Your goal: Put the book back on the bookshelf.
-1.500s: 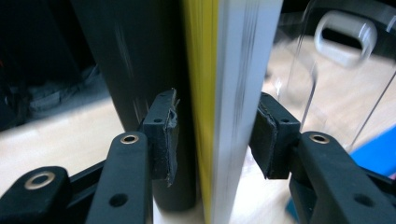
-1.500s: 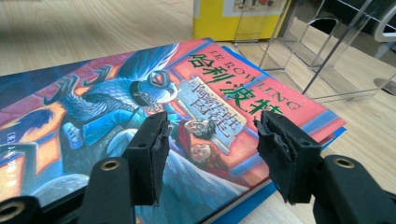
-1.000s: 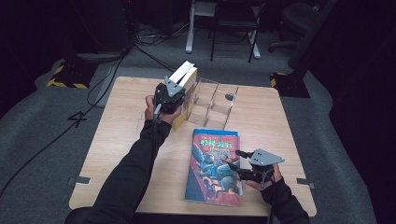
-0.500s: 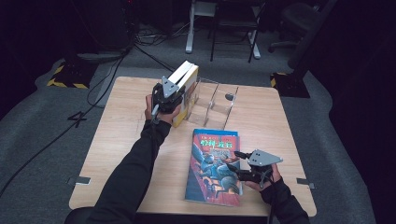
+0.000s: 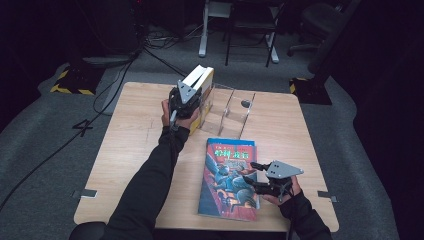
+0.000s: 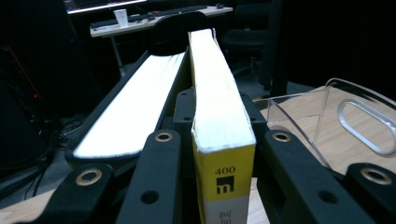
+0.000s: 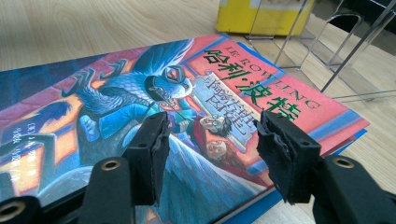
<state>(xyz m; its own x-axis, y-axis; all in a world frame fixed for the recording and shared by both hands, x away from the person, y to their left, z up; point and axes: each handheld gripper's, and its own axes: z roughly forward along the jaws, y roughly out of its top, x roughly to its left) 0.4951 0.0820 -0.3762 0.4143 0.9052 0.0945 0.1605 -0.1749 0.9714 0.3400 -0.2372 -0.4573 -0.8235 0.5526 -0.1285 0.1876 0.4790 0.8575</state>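
A yellow book (image 5: 205, 80) stands upright in the left slot of a clear acrylic rack (image 5: 235, 107) at the back of the wooden table (image 5: 130, 140). My left gripper (image 5: 192, 89) is shut on this yellow book (image 6: 224, 116), one jaw against each cover. A second book with white page edges and a dark cover (image 6: 130, 112) leans beside it. A colourful illustrated book (image 5: 227, 185) lies flat near the front edge. My right gripper (image 5: 253, 175) reaches in over its right edge. In the right gripper view it (image 7: 210, 135) stands open above the cover (image 7: 116, 93).
The rack's two right slots (image 6: 327, 107) hold nothing. Beyond the table stand chair and desk legs (image 5: 235, 35), with cables (image 5: 120, 65) on the grey floor. Bare tabletop lies at the left and far right.
The left gripper and the yellow book have shifted only slightly. The right gripper has not moved.
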